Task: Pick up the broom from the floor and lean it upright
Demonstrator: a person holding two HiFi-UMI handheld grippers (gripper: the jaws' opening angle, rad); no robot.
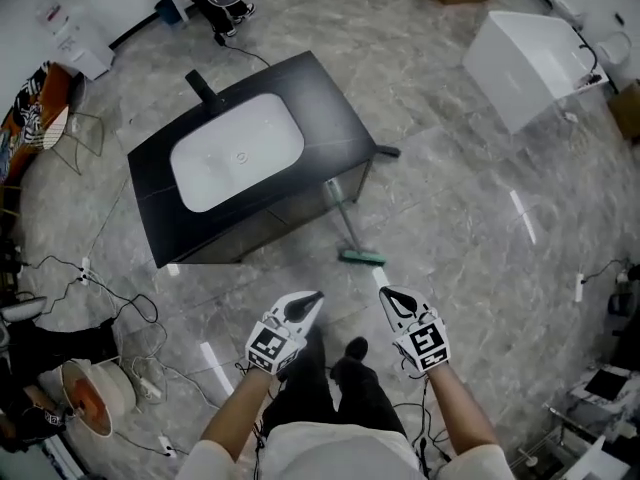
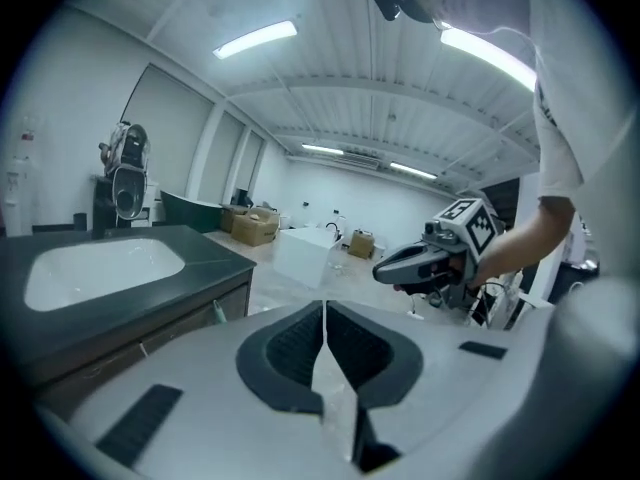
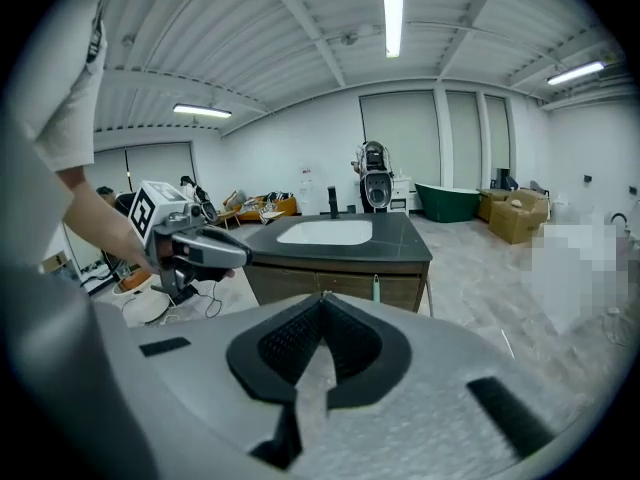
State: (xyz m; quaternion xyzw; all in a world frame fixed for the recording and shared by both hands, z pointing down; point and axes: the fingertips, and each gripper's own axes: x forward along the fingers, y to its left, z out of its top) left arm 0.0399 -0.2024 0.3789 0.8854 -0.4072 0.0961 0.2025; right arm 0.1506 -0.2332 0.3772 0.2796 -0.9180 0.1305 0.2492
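A grey marbled floor [image 1: 470, 218] fills the head view, and a dark vanity [image 1: 320, 88] with a white sink [image 1: 237, 153] stands ahead of both hand-held grippers. The broom [image 1: 360, 258] rests on its green head just beyond the tips of the right hand-held gripper [image 1: 388, 296], with its handle leaning against the vanity's near corner. The left hand-held gripper [image 1: 312, 300] is beside the right one. Both are clear of the broom, their jaws pressed together on nothing. A cable reel [image 1: 95, 398] sits far to the left of the left hand-held gripper, and a white box [image 1: 530, 58] lies well ahead and to the right of the right one. In the left gripper view, the left hand-held gripper [image 2: 324, 313] shows its dark pads meeting along one thin line, with nothing between them. The vanity [image 2: 210, 258] and sink [image 2: 100, 268] lie ahead to its left, and a short green stretch of the broom [image 2: 217, 311] shows against the vanity's front. The right hand-held gripper [image 2: 385, 268] is ahead to its right, also closed. In the right gripper view, the right hand-held gripper [image 3: 322, 308] is fully closed and empty. The vanity [image 3: 400, 258] is straight ahead, with the broom [image 3: 377, 288] upright against its front panel. The left hand-held gripper [image 3: 240, 258] is off to the left.
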